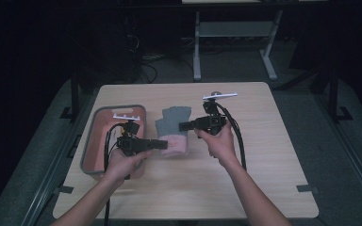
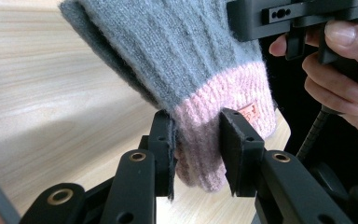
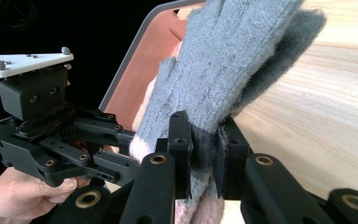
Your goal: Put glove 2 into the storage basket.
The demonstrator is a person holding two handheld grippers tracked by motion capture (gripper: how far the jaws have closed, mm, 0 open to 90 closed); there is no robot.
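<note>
High view sat above the person's side, looked forward and down over the whole bench [image 1: 264, 160], far off. Left gripper view rode its claw [image 2: 196, 144], very close, facing across the bench top. Right gripper view rode its claw [image 3: 204, 154], equally close, facing back toward the left claw. All three shared the glove [image 1: 173, 126] mid-bench.

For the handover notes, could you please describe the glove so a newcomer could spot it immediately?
On the wooden table, look just right of the pink bin. The glove lies between the left gripper and right gripper, both clamped on it. It is grey knit with a pink cuff.
</note>
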